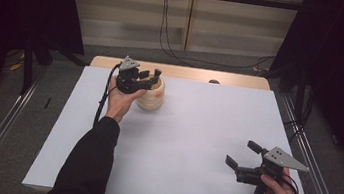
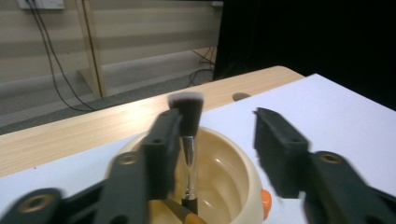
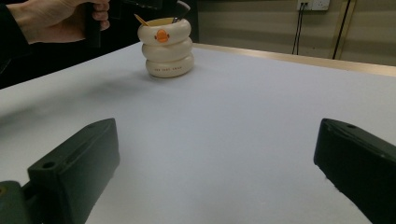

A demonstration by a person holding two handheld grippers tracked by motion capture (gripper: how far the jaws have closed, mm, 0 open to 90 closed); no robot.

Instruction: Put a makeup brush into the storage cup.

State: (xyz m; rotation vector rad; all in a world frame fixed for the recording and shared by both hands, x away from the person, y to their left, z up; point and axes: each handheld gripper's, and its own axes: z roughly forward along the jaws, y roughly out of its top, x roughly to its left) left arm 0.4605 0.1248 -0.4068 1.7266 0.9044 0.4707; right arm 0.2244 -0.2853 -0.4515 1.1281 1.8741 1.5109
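Now both grippers' jaws stand open, the left gripper [image 2: 212, 140] above a glossy cream ringed pot [image 2: 233, 172].

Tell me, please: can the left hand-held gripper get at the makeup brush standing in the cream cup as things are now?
Probably yes. The left hand-held gripper hangs right over the cup, jaws apart, and the makeup brush stands upright beside one jaw, with nothing above it. An orange-handled stick leans in the cup but seems clear of the way.
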